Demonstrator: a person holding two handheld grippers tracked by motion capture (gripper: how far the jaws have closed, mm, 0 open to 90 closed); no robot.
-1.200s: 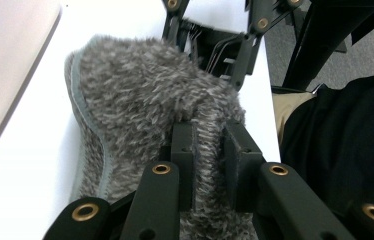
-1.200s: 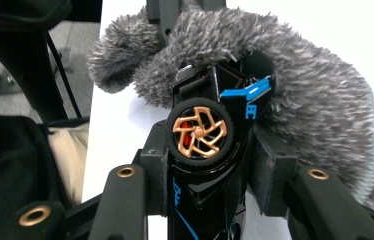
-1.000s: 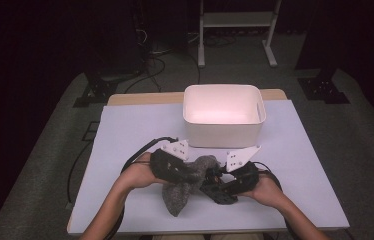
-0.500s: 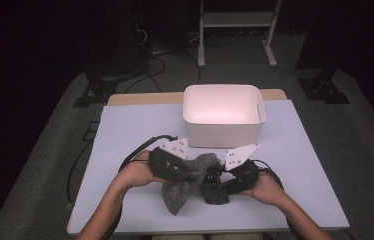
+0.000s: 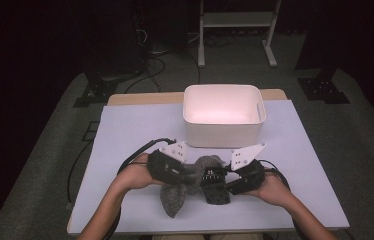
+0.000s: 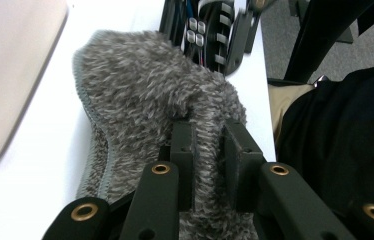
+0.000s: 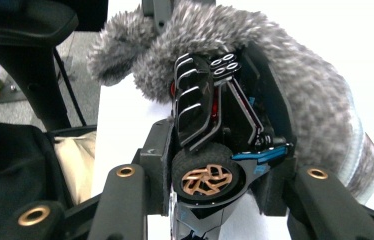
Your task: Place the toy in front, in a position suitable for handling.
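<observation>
A fuzzy grey sock (image 5: 182, 182) hangs just above the white table, near its front edge. My left gripper (image 5: 177, 172) is shut on a fold of the sock (image 6: 160, 105), its pads (image 6: 182, 150) pinching the pile. My right gripper (image 5: 220, 182) is shut on a black toy car (image 5: 216, 186) with a bronze wheel (image 7: 206, 179) and blue trim. The car's (image 7: 225, 125) front end is pushed into the sock's (image 7: 295, 90) opening. Both grippers meet in the middle, facing each other.
A white rectangular bin (image 5: 223, 114) stands open behind the grippers, mid-table. The white tabletop (image 5: 135, 130) has free room left and right. A person's forearms (image 5: 107, 205) come in from the front edge. Cables and stands lie on the floor beyond.
</observation>
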